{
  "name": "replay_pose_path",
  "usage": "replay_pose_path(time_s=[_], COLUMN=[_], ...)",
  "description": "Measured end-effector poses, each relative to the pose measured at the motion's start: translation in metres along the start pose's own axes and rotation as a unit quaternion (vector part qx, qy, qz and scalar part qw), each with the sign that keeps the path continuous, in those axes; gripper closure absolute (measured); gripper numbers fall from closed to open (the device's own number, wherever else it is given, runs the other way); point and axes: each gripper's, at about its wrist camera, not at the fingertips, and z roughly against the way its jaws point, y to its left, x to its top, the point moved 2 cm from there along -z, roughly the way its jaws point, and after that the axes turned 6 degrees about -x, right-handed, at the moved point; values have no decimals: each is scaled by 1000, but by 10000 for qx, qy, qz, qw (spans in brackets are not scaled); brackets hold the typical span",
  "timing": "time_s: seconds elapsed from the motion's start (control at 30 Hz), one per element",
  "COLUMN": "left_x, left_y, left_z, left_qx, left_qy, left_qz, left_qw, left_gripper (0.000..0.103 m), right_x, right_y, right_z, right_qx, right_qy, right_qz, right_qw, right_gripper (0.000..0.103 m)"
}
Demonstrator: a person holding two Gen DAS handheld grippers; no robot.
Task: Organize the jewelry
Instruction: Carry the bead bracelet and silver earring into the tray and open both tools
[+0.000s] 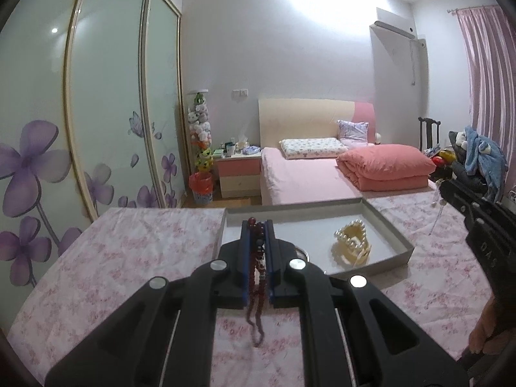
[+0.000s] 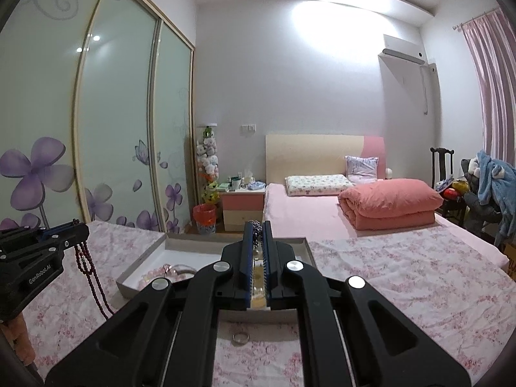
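left wrist view: left gripper [image 1: 258, 225] clamped shut on a dark red beaded necklace [image 1: 256, 290], strands dangling over the pink floral bedsheet [image 1: 129, 258]. shallow grey cardboard tray [image 1: 391, 229] just ahead holds a cream pearl-trimmed hair claw [image 1: 351, 246].

right wrist view: right gripper [image 2: 258, 225] closed on a silver chain [image 2: 256, 227] above the tray. silver ring [image 2: 241, 338] lies on the sheet.

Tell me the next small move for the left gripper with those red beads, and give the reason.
Probably ease the left gripper forward over the grey tray and lower it before opening. Its jaws are shut on the dark red bead strand, whose loop hangs above the floral cloth, short of the tray holding the pearl piece.
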Motion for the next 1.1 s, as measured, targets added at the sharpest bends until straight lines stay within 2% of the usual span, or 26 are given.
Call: replay_pose_path(time_s=[0.37,0.6,0.73,1.1], left_x=[46,68,65,26], left_y=[-5,-8,-8,3], left_z=[-31,-61,-84,-140], left_qx=[-169,-135,-139,-193], left_qy=[-154,-276,-204,361], left_qz=[148,233,318,377], left_qw=[9996,9993,9992,9984], left_gripper=[94,94,94,94], right_x=[22,20,9,-24], right_y=[1,1,6,13], right_z=[-37,-69,-87,-121], right_qx=[-21,-63,-65,77], right_qy=[-197,-121,-2,749], right_qz=[-89,-213,-131,-99], right_qw=[9998,9997,9999,9971], right_gripper=[97,97,97,97])
